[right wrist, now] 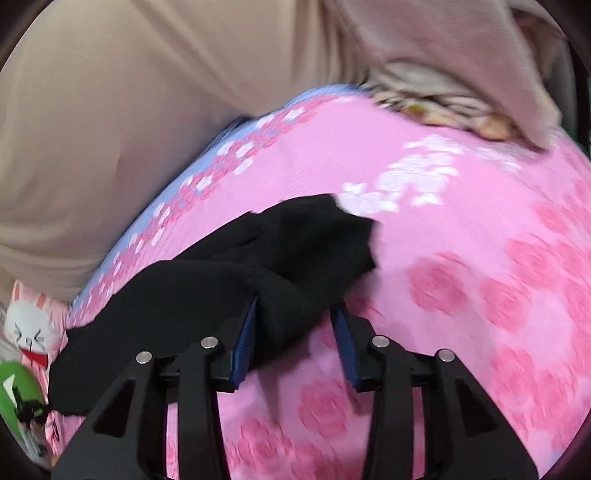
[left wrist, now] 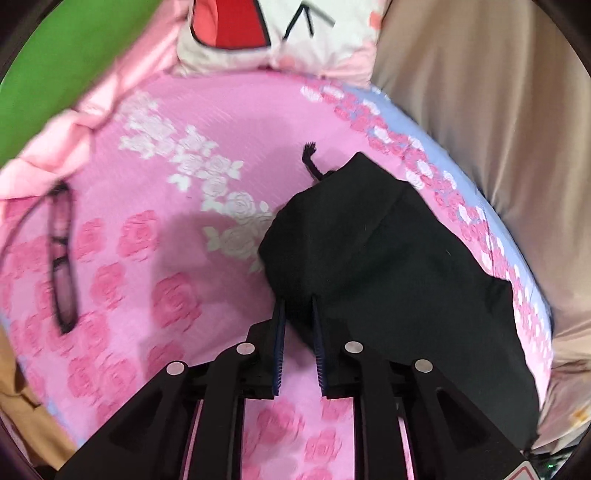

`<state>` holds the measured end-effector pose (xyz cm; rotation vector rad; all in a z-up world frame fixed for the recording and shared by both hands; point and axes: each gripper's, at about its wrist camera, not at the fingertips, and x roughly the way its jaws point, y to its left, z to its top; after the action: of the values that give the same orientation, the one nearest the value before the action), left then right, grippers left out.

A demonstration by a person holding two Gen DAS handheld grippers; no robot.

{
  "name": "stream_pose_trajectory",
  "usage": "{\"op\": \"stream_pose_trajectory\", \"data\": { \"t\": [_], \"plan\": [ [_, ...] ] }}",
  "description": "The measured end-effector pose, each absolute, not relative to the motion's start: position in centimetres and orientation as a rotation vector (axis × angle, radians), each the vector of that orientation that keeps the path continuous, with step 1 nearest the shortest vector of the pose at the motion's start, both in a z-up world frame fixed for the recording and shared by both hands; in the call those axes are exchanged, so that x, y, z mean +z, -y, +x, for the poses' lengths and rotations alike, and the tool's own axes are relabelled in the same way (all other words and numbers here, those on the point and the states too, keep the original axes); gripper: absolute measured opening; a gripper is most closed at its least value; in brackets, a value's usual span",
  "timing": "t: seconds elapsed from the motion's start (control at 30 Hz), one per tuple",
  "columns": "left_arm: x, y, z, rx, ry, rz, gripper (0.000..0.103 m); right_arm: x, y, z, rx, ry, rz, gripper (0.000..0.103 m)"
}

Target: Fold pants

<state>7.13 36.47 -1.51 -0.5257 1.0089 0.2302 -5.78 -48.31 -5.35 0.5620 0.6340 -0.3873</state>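
Black pants [left wrist: 388,258] lie bunched on a pink rose-print bed sheet [left wrist: 166,229], with a black drawstring [left wrist: 310,162] sticking out at the far end. My left gripper [left wrist: 298,302] has its jaws closed to a narrow gap on the near edge of the pants. In the right wrist view the pants [right wrist: 221,280] stretch from lower left to centre. My right gripper [right wrist: 297,306] stands with jaws wide apart around a thick fold of the black fabric, which touches the left finger [right wrist: 247,332] only.
Black-framed glasses [left wrist: 62,258] lie on the sheet at the left. A cartoon pillow [left wrist: 280,33] is at the head of the bed. A beige curtain [left wrist: 480,110] hangs along the right side. Crumpled cloth [right wrist: 443,99] lies at the far bed edge.
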Motion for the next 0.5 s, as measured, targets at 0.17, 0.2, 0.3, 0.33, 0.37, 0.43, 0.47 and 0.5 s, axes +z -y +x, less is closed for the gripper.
{"op": "stream_pose_trajectory", "data": {
  "t": [0.17, 0.2, 0.3, 0.33, 0.37, 0.43, 0.47, 0.5],
  "plan": [
    [4.1, -31.0, 3.6, 0.158, -0.864, -0.37, 0.015, 0.2, 39.7, -3.5, -0.257, -0.581, 0.328, 0.039],
    [4.9, -29.0, 3.4, 0.105, -0.837, -0.349, 0.025, 0.9, 36.8, -1.6, -0.163, -0.596, 0.298, 0.04],
    [5.1, -23.5, 3.5, -0.077, -0.823, -0.319, 0.057, 0.7, 27.5, 4.8, 0.113, -0.66, 0.231, 0.052],
    [4.2, -21.2, 3.9, -0.13, -0.831, -0.298, 0.057, 0.3, 25.2, 6.4, 0.167, -0.68, 0.218, 0.053],
    [3.4, -20.0, 4.2, -0.149, -0.844, -0.284, 0.057, -0.3, 22.3, 8.3, 0.225, -0.708, 0.197, 0.053],
    [0.6, -17.4, 5.2, -0.18, -0.904, -0.251, 0.057, -1.9, 16.6, 12.5, 0.326, -0.766, 0.155, 0.053],
    [-1.2, -16.7, 5.7, -0.202, -0.947, -0.262, 0.046, -2.6, 14.5, 13.8, 0.348, -0.785, 0.14, 0.053],
    [-2.8, -16.3, 6.1, -0.208, -0.986, -0.269, 0.028, -3.3, 12.5, 15.3, 0.369, -0.809, 0.123, 0.053]
  ]
}}
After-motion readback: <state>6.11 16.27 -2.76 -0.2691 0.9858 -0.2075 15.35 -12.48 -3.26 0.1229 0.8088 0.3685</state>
